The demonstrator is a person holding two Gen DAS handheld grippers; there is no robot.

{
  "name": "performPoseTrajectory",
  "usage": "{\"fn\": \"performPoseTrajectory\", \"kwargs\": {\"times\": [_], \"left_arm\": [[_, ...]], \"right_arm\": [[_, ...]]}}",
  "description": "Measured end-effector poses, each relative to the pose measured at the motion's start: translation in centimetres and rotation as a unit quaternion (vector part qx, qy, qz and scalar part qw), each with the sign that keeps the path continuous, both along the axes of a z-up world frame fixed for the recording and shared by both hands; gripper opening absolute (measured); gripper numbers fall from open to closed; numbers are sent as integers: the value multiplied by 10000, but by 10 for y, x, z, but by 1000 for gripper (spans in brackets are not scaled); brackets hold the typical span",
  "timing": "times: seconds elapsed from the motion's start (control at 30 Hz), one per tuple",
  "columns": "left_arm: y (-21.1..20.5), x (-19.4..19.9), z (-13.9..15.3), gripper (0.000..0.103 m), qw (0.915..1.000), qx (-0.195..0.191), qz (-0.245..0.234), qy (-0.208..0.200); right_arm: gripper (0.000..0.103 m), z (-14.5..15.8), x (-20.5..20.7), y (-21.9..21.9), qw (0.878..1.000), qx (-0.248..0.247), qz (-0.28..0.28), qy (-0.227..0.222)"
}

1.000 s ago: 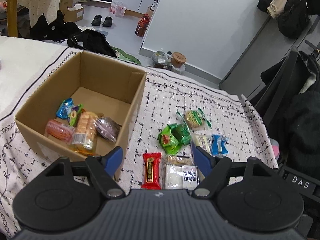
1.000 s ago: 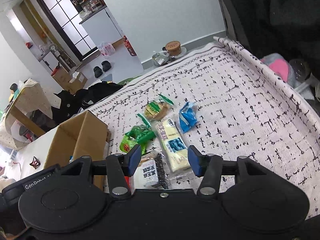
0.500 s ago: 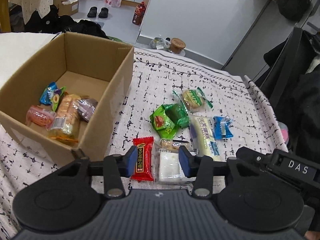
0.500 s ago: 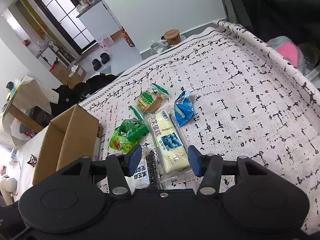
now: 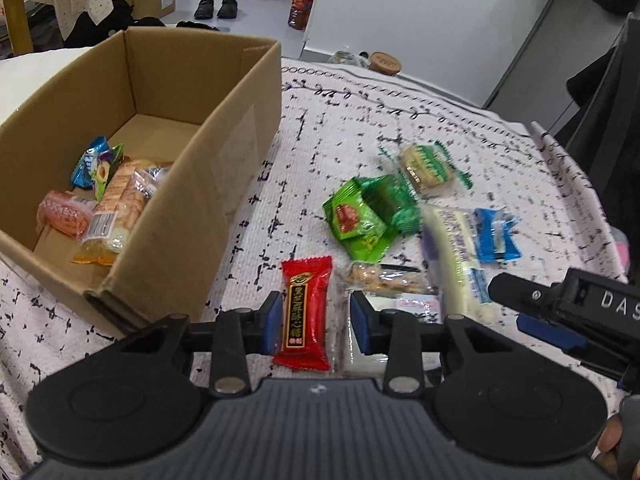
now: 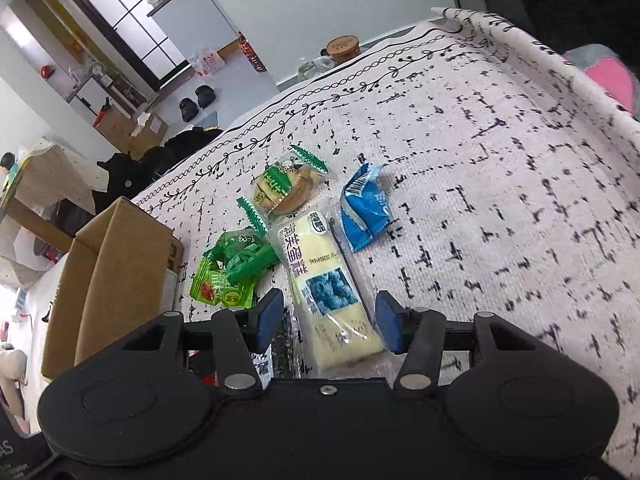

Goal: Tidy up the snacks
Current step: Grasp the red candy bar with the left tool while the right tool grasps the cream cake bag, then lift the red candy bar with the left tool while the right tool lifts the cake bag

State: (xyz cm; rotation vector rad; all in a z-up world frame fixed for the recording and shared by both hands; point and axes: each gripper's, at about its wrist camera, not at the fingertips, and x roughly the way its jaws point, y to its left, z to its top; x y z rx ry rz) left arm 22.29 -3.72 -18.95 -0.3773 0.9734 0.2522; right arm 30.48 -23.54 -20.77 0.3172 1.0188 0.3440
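Note:
A red candy packet [image 5: 306, 312] lies on the patterned tablecloth, between the blue pads of my left gripper [image 5: 316, 322]. Its jaws are closing; a gap still shows on the right side of the packet. My right gripper [image 6: 328, 322] is open and straddles the near end of a long pale-yellow cake packet [image 6: 320, 272] without pressing on it. To the left stands an open cardboard box [image 5: 224, 152] with several snacks inside [image 5: 116, 208]. On the cloth also lie green packets [image 5: 368, 216], a round cake [image 5: 428, 164], a blue packet [image 5: 496, 236] and a nut bar [image 5: 384, 278].
A clear white packet [image 5: 404, 304] lies just right of the red one. The box wall [image 6: 116, 264] stands close to the left of the snacks. The cloth's far right edge [image 6: 560, 52] drops off beside dark coats. Bare cloth stretches right of the blue packet [image 6: 364, 208].
Both grippers have sunk closer to the snacks. The left jaws have narrowed from wide to a small gap around the red packet. The right jaws kept their width.

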Motion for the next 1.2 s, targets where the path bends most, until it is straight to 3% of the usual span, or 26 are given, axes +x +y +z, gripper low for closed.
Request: {"fn": "performPoseTrajectory", "kwargs": {"times": [0.4, 0.47, 0.53, 0.63, 0.87, 1.2], "left_arm": [[6, 8, -15, 36, 9993, 208, 263, 164], [5, 8, -16, 36, 9992, 251, 239, 173], [4, 8, -16, 36, 9992, 266, 207, 204], [8, 7, -16, 22, 9991, 213, 261, 251], [11, 1, -9, 21, 9993, -21, 295, 218], [14, -11, 23, 21, 9995, -147, 173, -204]], "right_arm": [[55, -19, 8, 15, 9985, -373, 359, 162], [51, -18, 5, 16, 9980, -481, 401, 133], [38, -18, 3, 16, 9977, -516, 419, 160], [33, -16, -1, 14, 9979, -458, 417, 204], [30, 5, -14, 6, 9994, -235, 266, 6], [29, 36, -31, 13, 9996, -84, 119, -224]]}}
